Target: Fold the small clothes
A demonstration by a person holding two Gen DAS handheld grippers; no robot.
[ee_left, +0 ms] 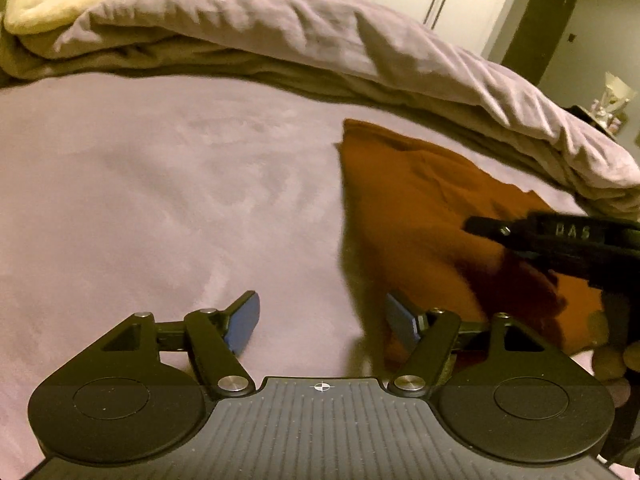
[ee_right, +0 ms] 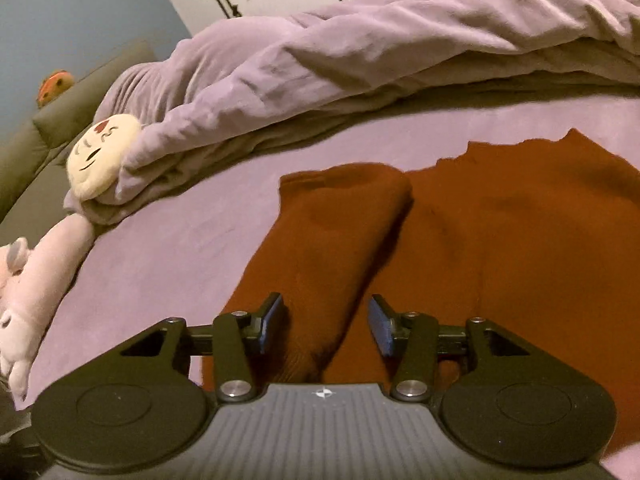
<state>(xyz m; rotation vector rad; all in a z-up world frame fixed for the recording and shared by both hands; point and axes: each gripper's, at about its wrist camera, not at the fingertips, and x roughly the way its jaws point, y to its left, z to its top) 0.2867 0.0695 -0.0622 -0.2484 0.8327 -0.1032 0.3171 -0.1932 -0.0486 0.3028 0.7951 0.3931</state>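
A rust-orange garment [ee_right: 500, 232] lies flat on the lilac sheet of the bed [ee_left: 160, 184], at the near right part of the mattress. One sleeve [ee_right: 340, 232] is folded in over the body of the garment, running from the near edge toward the far side, its cuff end near the collar line.

The right tongs [ee_right: 326, 326] hover low over the near end of that folded sleeve. Their blue pads [ee_right: 380, 326] stand partly apart on either side of the fabric ridge, and neither pad is seen pressing on the cloth. From the left wrist view the same tool shows as a black body [ee_left: 560, 240] reaching in from the right above the garment.

The left tongs [ee_left: 322, 326] are spread wide with nothing between them. Their left pad [ee_left: 244, 326] is over bare sheet and the right pad is at the garment's left edge.

Along the far side a rumpled lilac duvet [ee_right: 360, 52] is heaped in a long ridge. A cream plush face [ee_right: 102, 158] is tucked at its left end, and a pink plush toy [ee_right: 36, 280] lies at the near left.
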